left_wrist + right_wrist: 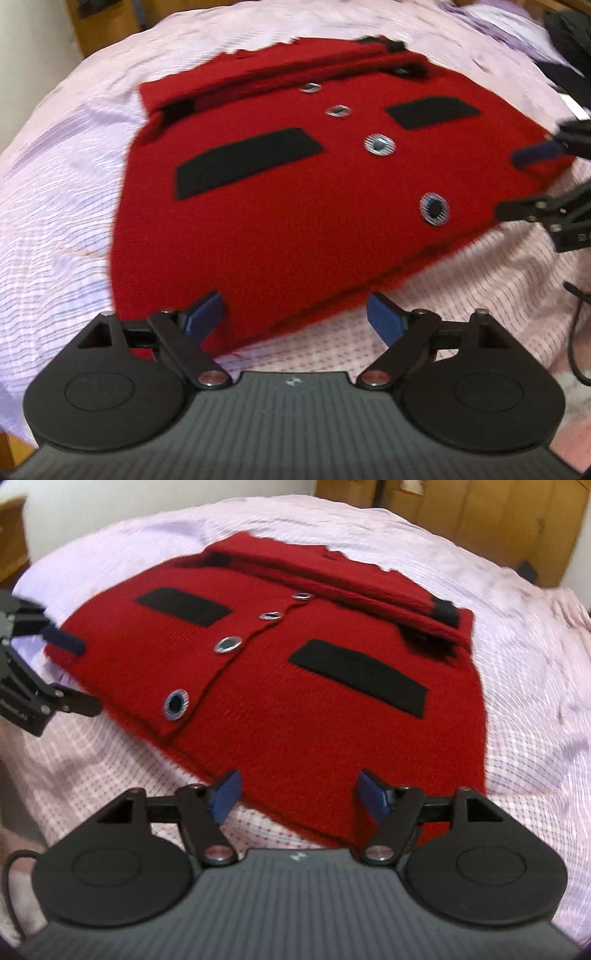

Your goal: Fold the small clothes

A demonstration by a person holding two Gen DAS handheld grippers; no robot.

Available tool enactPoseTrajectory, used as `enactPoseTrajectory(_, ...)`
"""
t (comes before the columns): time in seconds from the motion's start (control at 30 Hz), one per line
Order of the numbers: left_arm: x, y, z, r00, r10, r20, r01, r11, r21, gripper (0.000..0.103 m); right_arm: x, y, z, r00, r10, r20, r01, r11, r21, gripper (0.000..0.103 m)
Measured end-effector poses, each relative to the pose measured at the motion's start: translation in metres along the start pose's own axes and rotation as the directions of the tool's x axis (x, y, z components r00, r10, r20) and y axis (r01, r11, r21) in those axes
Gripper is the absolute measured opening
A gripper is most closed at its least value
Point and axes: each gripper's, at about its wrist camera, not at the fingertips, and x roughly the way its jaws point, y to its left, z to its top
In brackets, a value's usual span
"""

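- In the left wrist view, the red cardigan (295,192) covered the middle of the frame, its near hem lying between the left gripper (295,314)'s spread jaws.
- Bare checked bedsheet (59,206) lay free across the left side and along the lower right of that frame.
- The right gripper (535,181) blocked the right edge, over the cardigan's corner, with a black cable (572,343) below it.
- Dark clutter (565,33) filled the upper right corner.
- In the right wrist view, open sheet ran along the right side and top; wooden furniture (480,520) closed off the upper right.
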Motion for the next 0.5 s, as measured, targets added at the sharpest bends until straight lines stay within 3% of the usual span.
enactPoseTrajectory(0.27, 0.026, -0.024, 0.001, 0.996, 0.08, -0.027, -0.077, 0.992, 0.097, 0.09, 0.008, 0.028, -0.002, 1.0, -0.003, -0.013, 0.001, 0.987, -0.16, 0.071)
enactPoseTrajectory(0.5, 0.025, -0.026, 0.003, 0.992, 0.122, 0.015, -0.123, 0.99, 0.074, 0.09, 0.012, 0.035, -0.002, 0.999, -0.038, -0.015, 0.034, 0.979, -0.201, 0.071)
